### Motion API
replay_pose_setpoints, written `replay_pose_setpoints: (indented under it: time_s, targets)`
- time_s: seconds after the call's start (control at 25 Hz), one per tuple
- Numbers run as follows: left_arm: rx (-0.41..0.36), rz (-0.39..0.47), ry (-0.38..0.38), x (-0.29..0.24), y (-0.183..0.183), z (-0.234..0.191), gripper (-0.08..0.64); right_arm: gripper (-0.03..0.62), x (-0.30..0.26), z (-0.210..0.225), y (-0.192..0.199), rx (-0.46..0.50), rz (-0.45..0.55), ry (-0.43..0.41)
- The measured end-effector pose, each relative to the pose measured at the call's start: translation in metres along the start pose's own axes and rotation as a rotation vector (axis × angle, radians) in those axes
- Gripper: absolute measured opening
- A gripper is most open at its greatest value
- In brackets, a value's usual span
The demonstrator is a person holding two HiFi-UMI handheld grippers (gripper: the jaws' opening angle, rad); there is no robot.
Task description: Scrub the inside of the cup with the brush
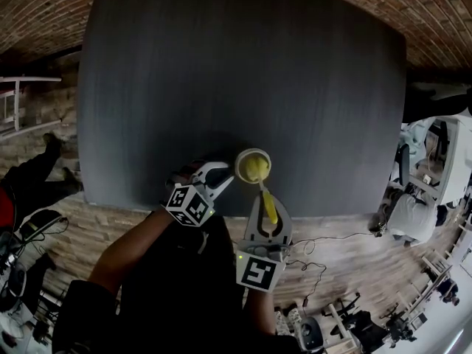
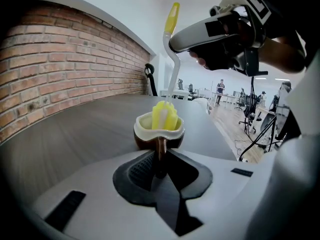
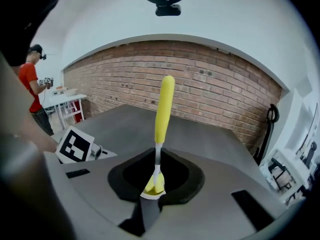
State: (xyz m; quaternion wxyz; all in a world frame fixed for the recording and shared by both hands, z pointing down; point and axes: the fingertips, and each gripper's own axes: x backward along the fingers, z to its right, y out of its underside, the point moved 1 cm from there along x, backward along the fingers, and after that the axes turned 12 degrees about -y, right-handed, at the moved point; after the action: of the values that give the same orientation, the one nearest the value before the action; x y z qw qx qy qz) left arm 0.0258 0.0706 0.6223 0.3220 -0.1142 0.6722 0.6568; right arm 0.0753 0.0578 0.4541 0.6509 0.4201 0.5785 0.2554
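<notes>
**Scrubbing too hard could tip the cup**

The left gripper holds the cup by its thin handle, and its jaws are closed on that handle. The cup is near the front edge of the desk, close to the person. The right gripper has its jaws pinched on the brush, partway up the stem. The yellow bristles are down inside the cup.

What could go wrong? I think the cup could twist. The left jaws grip only 1 small handle, so a hard push from the brush may turn the cup or tip it over. The desk edge is close, so a slip could knock the cup off. The brush stem is thin too. It could slide in the right jaws if they press down too hard, and then the bristles would pop out.
</notes>
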Motion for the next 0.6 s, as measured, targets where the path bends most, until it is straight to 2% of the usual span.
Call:
replay_pose_setpoints:
  time_s: [0.2,0.32,0.48,0.6]
  targets:
    - [0.001,-0.001,-0.003,0.0,0.002,0.0,0.08,0.051,-0.002,-0.004,0.001,-0.166,0.038,-0.089]
    - [0.001,-0.003,-0.005,0.0,0.001,0.0,0.081,0.051,0.0,0.001,0.002,-0.228,0.046,-0.125]
    - [0.002,-0.004,-0.008,0.0,0.001,0.0,0.08,0.051,0.003,0.002,0.004,-0.234,0.035,-0.189]
    - [0.003,-0.004,-0.007,0.0,0.0,-0.001,0.08,0.051,0.003,0.006,0.006,-0.205,-0.02,-0.178]
